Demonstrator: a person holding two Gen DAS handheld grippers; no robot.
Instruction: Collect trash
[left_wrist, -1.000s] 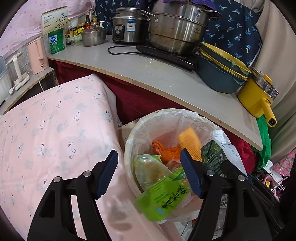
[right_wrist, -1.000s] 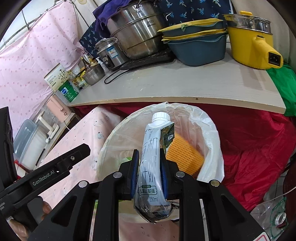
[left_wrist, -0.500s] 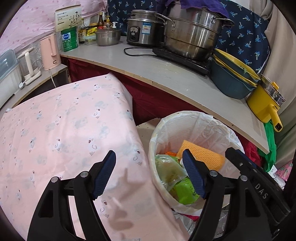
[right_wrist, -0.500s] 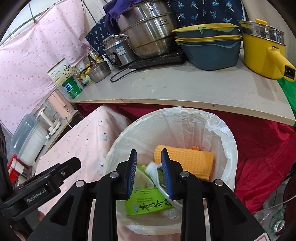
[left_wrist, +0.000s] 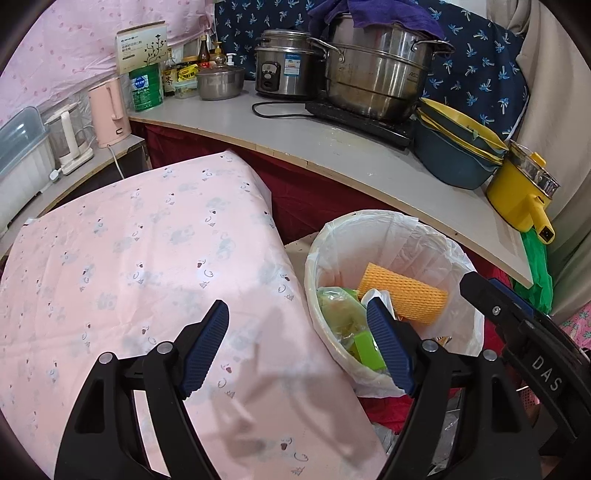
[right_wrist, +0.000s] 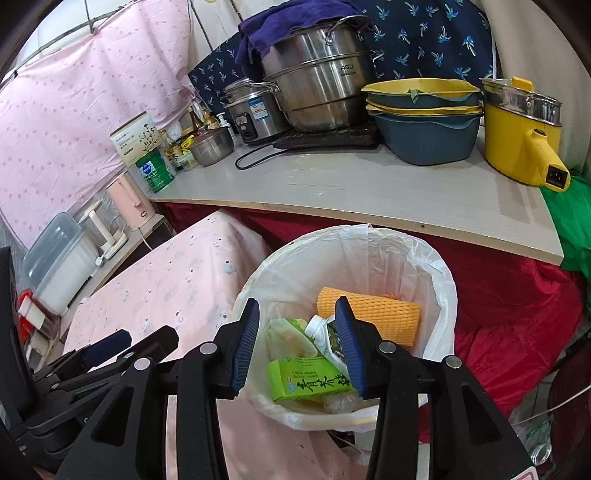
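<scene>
A round bin lined with a white plastic bag (right_wrist: 439, 280) stands beside the pink table; it also shows in the left wrist view (left_wrist: 369, 225). Inside lie a green tea carton (right_wrist: 303, 380), a milk carton (right_wrist: 327, 338), an orange ribbed pad (right_wrist: 376, 314) and a clear bag of scraps (right_wrist: 286, 336). My right gripper (right_wrist: 299, 349) is open and empty just above the bin. My left gripper (left_wrist: 297, 347) is open and empty over the edge of the pink tablecloth (left_wrist: 129, 266), left of the bin.
A grey counter (right_wrist: 369, 181) behind the bin holds a steel steamer pot (right_wrist: 321, 85), a rice cooker (right_wrist: 251, 110), stacked blue and yellow basins (right_wrist: 424, 122) and a yellow electric pot (right_wrist: 521, 133). A pink kettle (left_wrist: 109, 110) stands at left. Red cloth (right_wrist: 517, 302) hangs under the counter.
My right gripper opened and the milk carton dropped into the bin. My left gripper drew back left, away from the bin; the green carton settled inside.
</scene>
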